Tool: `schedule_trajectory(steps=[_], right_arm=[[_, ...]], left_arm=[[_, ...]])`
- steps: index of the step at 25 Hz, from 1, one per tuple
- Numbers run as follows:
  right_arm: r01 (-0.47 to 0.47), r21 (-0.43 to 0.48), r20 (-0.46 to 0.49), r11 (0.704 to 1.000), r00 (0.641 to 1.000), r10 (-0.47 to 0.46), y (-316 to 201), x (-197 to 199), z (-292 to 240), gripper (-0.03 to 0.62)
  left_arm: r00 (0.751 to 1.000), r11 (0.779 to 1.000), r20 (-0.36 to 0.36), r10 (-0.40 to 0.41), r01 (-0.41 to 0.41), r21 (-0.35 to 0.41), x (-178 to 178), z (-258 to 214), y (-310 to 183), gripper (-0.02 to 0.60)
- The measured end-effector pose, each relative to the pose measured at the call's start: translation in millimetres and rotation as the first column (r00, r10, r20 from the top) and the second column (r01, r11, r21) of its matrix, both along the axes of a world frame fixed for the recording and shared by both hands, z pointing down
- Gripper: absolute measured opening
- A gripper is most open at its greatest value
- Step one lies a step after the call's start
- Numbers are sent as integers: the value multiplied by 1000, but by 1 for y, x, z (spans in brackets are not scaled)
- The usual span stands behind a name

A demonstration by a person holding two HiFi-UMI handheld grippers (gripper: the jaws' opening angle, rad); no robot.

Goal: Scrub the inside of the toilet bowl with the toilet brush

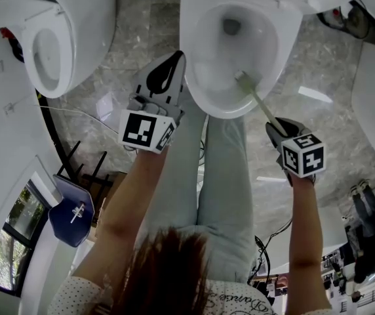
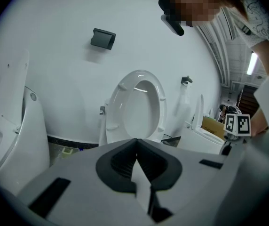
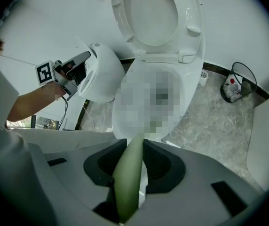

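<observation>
Toilet brush (image 1: 259, 100), pale green, is clamped by its handle in the right tongs (image 1: 276, 126), with its head lowered inside the white toilet bowl (image 1: 197, 84). The left tongs (image 1: 172, 64) are closed on nothing, just beside the bowl's rim. A grey marbled floor (image 1: 312, 64) is seen, with other toilets (image 1: 43, 44) alongside.

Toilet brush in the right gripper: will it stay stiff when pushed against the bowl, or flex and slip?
Probably fairly stiff: the toilet brush handle runs straight from the right gripper into the toilet bowl. It looks thin and smooth, so it may flex slightly or twist within the jaws.
</observation>
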State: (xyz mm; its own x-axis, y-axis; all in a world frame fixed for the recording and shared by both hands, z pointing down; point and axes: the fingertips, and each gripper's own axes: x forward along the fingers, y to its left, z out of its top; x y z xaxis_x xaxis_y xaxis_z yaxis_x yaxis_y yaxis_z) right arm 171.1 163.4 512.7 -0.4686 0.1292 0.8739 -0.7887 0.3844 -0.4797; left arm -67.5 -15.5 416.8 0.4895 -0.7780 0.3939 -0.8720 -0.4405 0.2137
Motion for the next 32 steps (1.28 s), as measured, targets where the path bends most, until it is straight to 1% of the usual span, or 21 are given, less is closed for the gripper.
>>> schedule_trajectory(steps=[5, 10, 15, 23, 27, 32], right_arm=[[40, 38, -41, 998, 998, -38, -23, 10, 1, 121], [69, 68, -69, 995, 996, -64, -46, 17, 1, 120], [115, 74, -91, 991, 990, -108, -54, 16, 0, 120], [159, 78, -109, 984, 983, -150, -63, 19, 5, 121], [197, 91, -129, 976, 974, -185, -78, 21, 7, 120], [238, 137, -165, 962, 963, -215, -110, 26, 5, 118]], left_arm=[[1000, 1000, -2, 16, -16, 5, 4, -3, -10, 3], [1000, 1000, -13, 15, -15, 21, 4, -14, -19, 3], [1000, 1000, 10, 12, -12, 13, 0, -12, -22, 3], [1000, 1000, 13, 12, -12, 15, -2, -12, -28, 3], [1000, 1000, 8, 4, -4, 12, -4, -12, -29, 2], [1000, 1000, 4, -4, 4, 6, -4, -11, -29, 2]])
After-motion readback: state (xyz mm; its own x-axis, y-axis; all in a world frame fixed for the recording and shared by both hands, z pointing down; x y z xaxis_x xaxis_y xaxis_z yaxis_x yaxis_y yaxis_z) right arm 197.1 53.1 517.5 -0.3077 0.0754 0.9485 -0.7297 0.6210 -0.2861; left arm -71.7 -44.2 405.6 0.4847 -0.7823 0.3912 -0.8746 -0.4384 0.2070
